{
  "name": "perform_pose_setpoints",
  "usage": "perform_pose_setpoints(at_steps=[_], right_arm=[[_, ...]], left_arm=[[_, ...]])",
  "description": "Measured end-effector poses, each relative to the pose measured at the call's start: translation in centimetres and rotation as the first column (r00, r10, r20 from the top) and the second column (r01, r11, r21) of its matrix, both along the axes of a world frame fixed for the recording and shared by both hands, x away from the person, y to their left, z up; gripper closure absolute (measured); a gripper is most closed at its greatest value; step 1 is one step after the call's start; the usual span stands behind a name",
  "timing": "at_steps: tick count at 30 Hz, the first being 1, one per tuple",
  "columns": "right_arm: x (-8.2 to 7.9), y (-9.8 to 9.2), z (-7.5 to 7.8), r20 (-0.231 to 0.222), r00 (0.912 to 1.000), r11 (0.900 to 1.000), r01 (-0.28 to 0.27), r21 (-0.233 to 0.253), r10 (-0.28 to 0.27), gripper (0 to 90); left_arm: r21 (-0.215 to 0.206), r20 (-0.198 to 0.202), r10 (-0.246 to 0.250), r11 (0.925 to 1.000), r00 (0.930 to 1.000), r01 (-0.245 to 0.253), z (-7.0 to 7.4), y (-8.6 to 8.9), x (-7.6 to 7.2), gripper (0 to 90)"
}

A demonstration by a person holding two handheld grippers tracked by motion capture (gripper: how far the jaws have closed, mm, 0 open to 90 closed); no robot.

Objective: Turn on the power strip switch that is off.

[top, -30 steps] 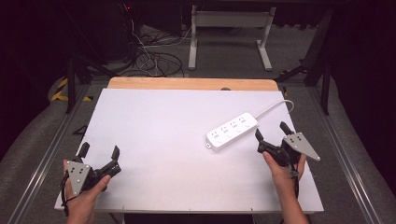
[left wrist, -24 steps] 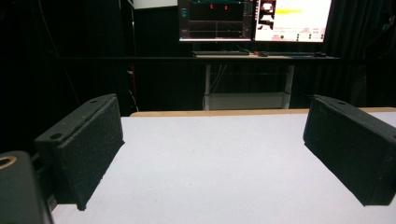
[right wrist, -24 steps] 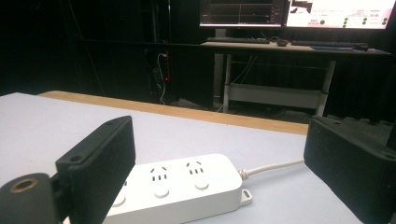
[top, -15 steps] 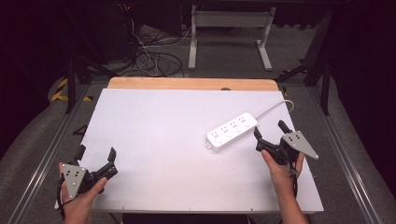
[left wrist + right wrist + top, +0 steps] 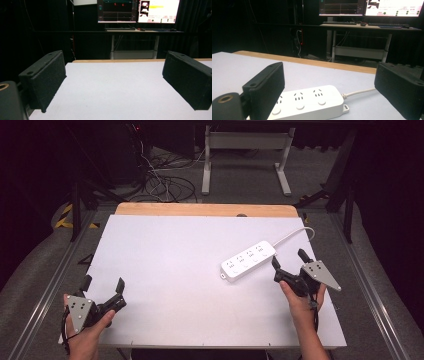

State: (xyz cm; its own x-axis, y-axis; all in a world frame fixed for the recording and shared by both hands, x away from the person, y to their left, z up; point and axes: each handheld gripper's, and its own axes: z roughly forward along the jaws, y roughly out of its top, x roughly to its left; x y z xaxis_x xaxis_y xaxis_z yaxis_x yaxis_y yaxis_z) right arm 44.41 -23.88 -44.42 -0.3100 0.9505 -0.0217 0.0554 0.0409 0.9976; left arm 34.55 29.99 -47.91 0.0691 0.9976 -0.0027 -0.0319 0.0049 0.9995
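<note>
A white power strip (image 5: 248, 261) lies slantwise on the right half of the white tabletop (image 5: 190, 270). Its white cable (image 5: 295, 235) runs off to the back right. My right gripper (image 5: 288, 258) is held just right of the strip's near end, open, with nothing between its fingers. In the right gripper view the power strip (image 5: 307, 102) lies low between and beyond the open jaws of the right gripper (image 5: 329, 67), apart from both. My left gripper (image 5: 104, 282) hovers open near the front left corner. In the left gripper view the left gripper (image 5: 112, 60) frames bare tabletop.
A wooden strip (image 5: 205, 210) borders the table's far edge. Metal rails (image 5: 55, 275) run along both sides. Beyond the table stand a desk frame (image 5: 245, 155) and loose floor cables (image 5: 165, 182). Lit monitors (image 5: 138, 10) sit on a desk ahead.
My left gripper has drifted slightly toward the front left corner. The right gripper and the power strip have hardly moved.
</note>
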Motion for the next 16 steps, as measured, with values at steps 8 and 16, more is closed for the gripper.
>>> perform_pose_setpoints(at_steps=[8, 16], right_arm=[[-0.13, -0.17, 0.0, 0.002, 1.0, 1.0, 0.001, 0.002, -0.001, 9.5], [-0.05, -0.17, -0.08, -0.003, 1.0, 1.0, 0.002, -0.005, -0.002, 9.8]], left_arm=[[0.001, 0.004, -0.003, 1.0, 1.0, 0.003, 0.01, -0.1, 0.13, 5.5], [0.003, 0.001, -0.004, 1.0, 1.0, 0.004, 0.0, -0.18, 0.25, 5.5]])
